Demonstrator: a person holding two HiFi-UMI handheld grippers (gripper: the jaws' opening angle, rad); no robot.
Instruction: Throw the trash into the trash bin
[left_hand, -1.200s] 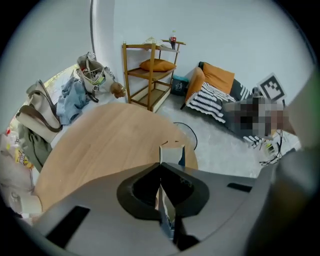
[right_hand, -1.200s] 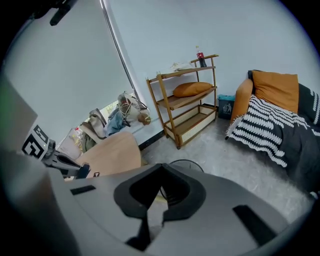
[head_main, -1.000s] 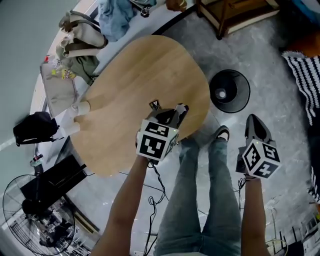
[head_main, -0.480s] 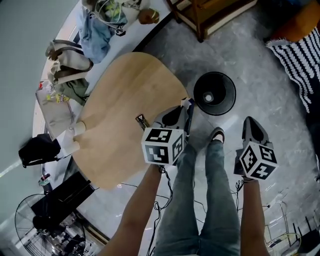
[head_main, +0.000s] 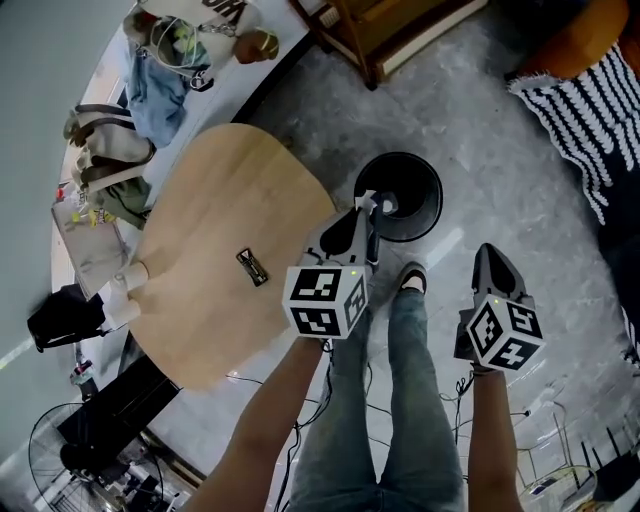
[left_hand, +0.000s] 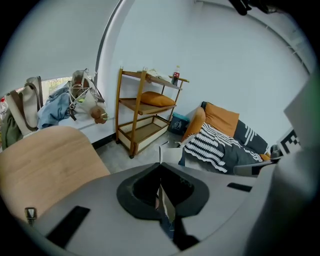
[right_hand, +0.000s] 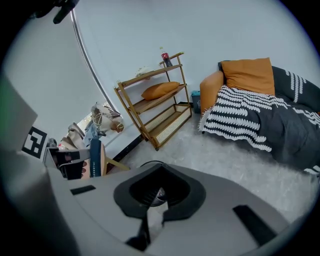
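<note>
Left gripper (head_main: 366, 214): jaws pinched together on a thin white paper scrap (left_hand: 170, 156), which sticks out past the tips
Trash bin (head_main: 422, 178): black, round, open-topped, on the floor just ahead of and below the left gripper's tips; something white lies inside
Right gripper (head_main: 488, 254): jaws together, nothing between them; bin ahead and to its left
Table (head_main: 200, 300): wooden, left of the left gripper; small dark flat item (head_main: 252, 267) on it, print unreadable
Markings: black-and-white square markers on the cubes (head_main: 325, 300); no legible words
Red can (left_hand: 175, 78): on the wooden shelf (left_hand: 142, 131) far ahead of the left gripper, label too small to read
</note>
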